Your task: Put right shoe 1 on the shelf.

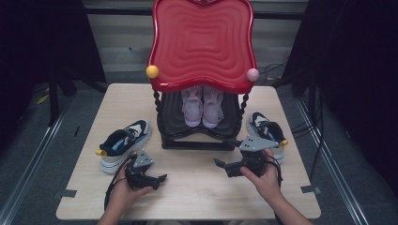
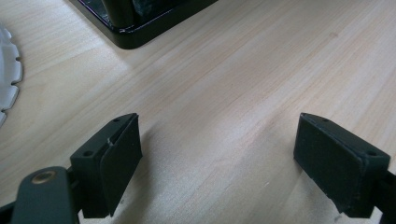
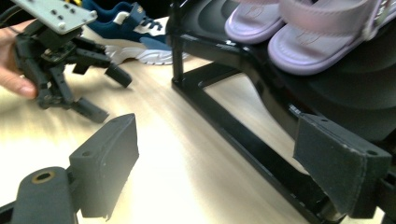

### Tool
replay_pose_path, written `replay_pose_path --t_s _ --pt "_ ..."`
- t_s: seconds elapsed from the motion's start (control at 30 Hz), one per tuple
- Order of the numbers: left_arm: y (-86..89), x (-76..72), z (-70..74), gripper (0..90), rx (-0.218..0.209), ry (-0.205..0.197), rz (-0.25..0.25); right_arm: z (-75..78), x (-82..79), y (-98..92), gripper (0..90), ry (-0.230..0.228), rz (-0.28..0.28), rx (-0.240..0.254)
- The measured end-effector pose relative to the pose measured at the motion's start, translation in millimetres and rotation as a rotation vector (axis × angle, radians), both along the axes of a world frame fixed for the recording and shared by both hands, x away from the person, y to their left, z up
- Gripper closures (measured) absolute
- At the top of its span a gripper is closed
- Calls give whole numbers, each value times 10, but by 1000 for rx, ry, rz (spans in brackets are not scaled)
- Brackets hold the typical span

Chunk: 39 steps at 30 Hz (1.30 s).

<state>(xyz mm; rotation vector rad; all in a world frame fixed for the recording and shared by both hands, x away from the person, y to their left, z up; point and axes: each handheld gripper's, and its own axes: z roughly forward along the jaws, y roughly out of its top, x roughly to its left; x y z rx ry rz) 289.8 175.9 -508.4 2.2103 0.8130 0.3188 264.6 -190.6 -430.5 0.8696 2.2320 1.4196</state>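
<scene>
Navy sneakers (image 1: 123, 142) (image 1: 268, 131) lie on the surface (image 1: 197, 187) either side of the black rack (image 1: 197, 136). Left tool (image 1: 162, 179) and right tool (image 1: 220, 164) gape empty, well apart from them. Reaching sideways, either tool could knock the rack.

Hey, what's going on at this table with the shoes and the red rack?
A person sits at a wooden table with a gripper in each hand. The left gripper and the right gripper are both open and hold nothing, low over bare wood. A pair of lilac sandals sits on the lower shelf of the red-topped rack. One navy sneaker lies left of the rack, the other sneaker to its right.
</scene>
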Motion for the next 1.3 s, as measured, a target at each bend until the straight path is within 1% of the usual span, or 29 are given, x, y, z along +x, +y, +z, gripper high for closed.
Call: replay_pose_path --t_s 0.13,0.2,0.3,0.47,0.53,0.67,0.93,1.07,1.1,1.17,1.3 --pt "0 0 0 145 0 0 1 -48 -23 -26 132 14 19 -19" --pt "0 0 0 146 0 0 0 -81 -34 -42 132 24 16 -29" --pt "0 0 0 146 0 0 0 -134 -45 -64 133 32 23 -43" --pt "0 1 0 145 0 0 0 -225 -64 -97 133 59 40 -62" --pt "0 1 0 146 0 0 0 -260 -73 -112 133 63 41 -78" --pt "1 1 0 145 1 0 -1 -320 -85 -144 134 76 46 -77" --pt "1 1 1 145 2 0 -1 -449 -98 -216 134 101 51 -93" --pt "0 1 1 145 2 0 -1 -512 -98 -269 134 120 44 -87" --pt "0 1 1 145 2 0 -1 -527 -97 -283 134 118 43 -97" --pt "0 1 1 145 2 0 -1 -559 -101 -304 134 128 40 -94" --pt "-1 1 1 145 2 0 0 -608 -103 -343 134 145 36 -106"
